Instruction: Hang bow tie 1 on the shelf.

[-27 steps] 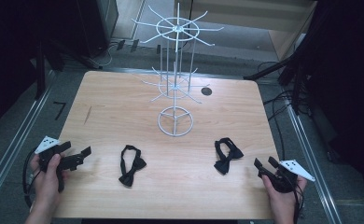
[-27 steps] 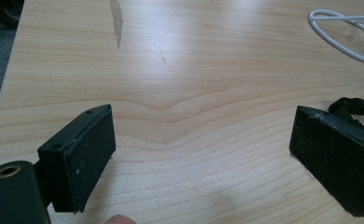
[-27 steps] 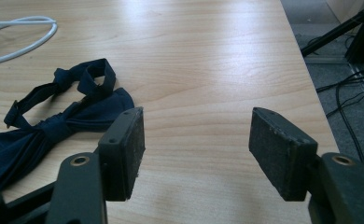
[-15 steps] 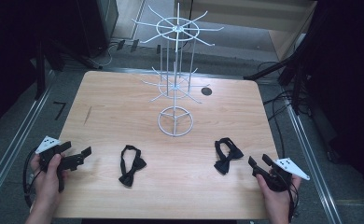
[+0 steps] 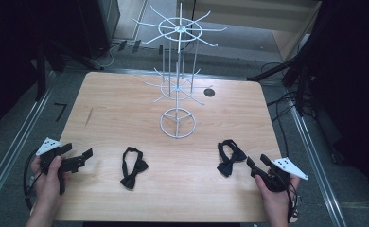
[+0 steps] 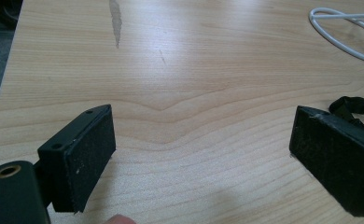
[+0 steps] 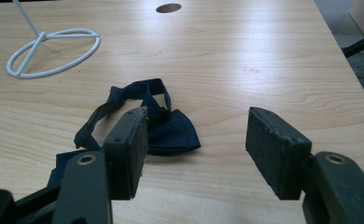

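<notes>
On a wooden surface (image 5: 126,118), the right claw (image 5: 257,163) is spread wide, empty, just beside a dark bow tie (image 5: 229,158). The left claw (image 5: 81,158), also wide, rests near another bow tie (image 5: 133,168).

A white wire display stand (image 5: 178,71) with radiating hooks rises at upper centre of the light wooden desk (image 5: 126,104). A small dark round hole (image 5: 209,92) lies right of it, with black cables (image 5: 282,109) at far right.
</notes>
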